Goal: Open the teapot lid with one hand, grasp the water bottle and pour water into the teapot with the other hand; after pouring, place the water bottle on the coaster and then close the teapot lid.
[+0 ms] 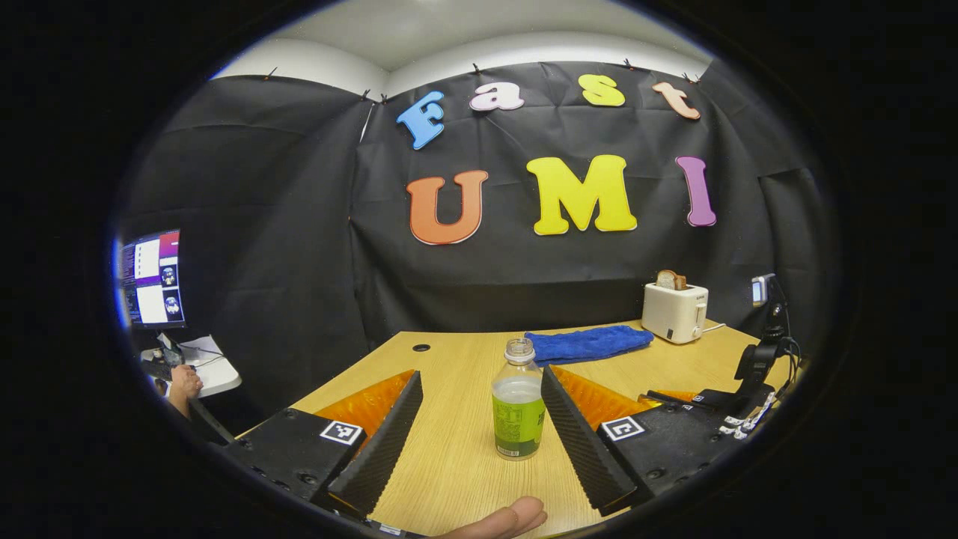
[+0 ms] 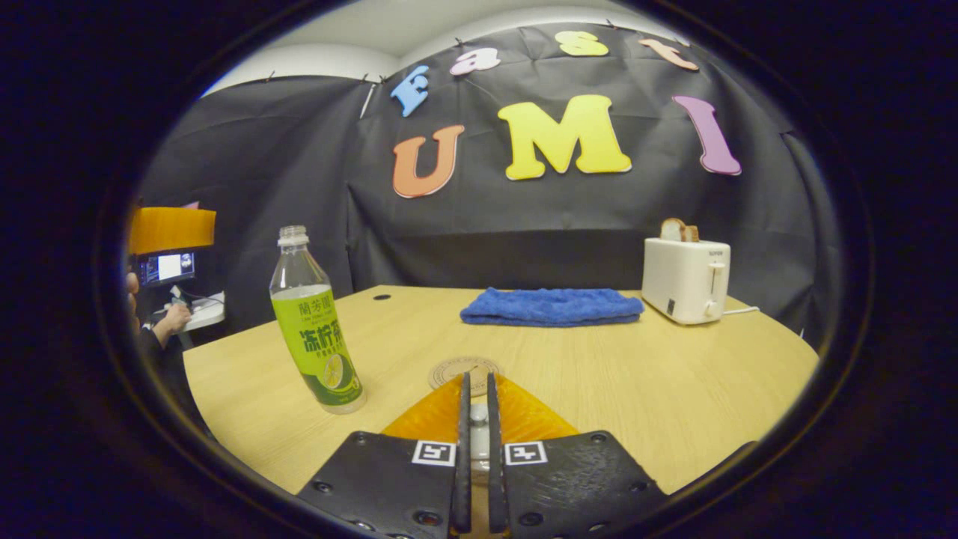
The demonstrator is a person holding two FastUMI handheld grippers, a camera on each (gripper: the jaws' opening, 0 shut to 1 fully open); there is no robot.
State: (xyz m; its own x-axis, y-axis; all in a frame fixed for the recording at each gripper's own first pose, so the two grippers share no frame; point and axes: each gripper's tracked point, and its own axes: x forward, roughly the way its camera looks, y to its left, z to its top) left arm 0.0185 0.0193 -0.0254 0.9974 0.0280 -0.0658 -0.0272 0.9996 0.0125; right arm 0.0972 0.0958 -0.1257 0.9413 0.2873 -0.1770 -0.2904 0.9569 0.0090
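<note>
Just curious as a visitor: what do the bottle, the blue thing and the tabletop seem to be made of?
The water bottle looks like clear plastic, since you can see through it above its glossy green label. The blue cloth seems a soft, fuzzy textile, perhaps microfibre, folded flat. The table shows pale wood grain with a smooth matte finish; whether solid wood or laminate, I cannot tell.

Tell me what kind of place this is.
Probably a staged recording booth, not a real kitchen: a wooden table stands against black cloth walls, set with a toaster, a blue towel and a water bottle, with a monitor nearby.
</note>
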